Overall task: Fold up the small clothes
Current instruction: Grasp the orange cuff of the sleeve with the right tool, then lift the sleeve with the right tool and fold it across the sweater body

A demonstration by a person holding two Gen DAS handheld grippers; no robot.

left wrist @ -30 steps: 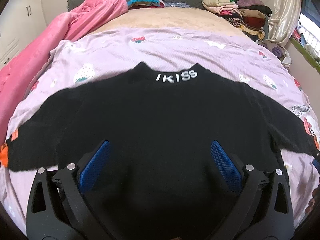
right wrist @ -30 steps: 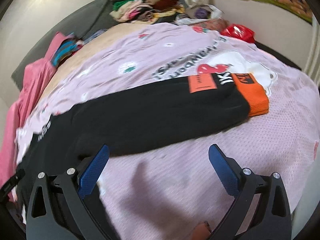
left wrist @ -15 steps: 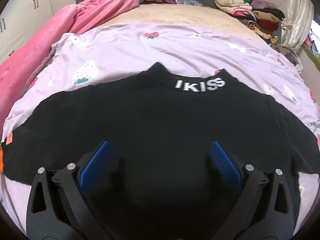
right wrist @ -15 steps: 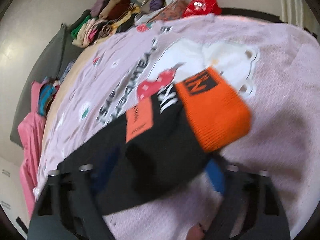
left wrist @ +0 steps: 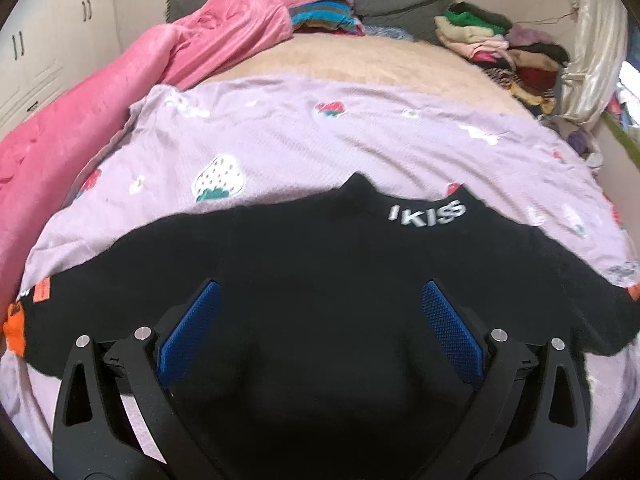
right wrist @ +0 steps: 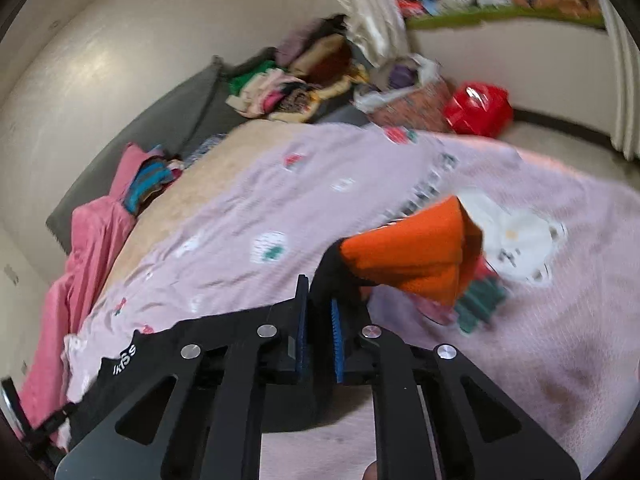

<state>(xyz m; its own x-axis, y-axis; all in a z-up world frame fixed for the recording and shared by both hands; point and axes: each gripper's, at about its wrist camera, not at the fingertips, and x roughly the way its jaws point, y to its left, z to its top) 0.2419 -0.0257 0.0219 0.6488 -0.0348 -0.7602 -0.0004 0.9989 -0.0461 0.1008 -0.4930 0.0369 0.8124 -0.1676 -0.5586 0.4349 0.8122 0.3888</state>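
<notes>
The right gripper [right wrist: 320, 320] has its jaws pinched tight on the sleeve [right wrist: 340, 276] of the black sweater [left wrist: 320, 292], lifting its orange cuff [right wrist: 412, 256]. The left gripper [left wrist: 320, 328] has its jaws wide open, holding nothing, above the sweater spread flat on the purple bed sheet [left wrist: 320, 144].

The sweater [left wrist: 320, 280] lies on the bedspread [left wrist: 320, 140], clothes pile [left wrist: 500, 48] behind.

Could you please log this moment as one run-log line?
phase: first sleeve fold | right tongs: shut on sleeve, orange cuff raised | left tongs: open over sweater | sweater: flat on bed
</notes>
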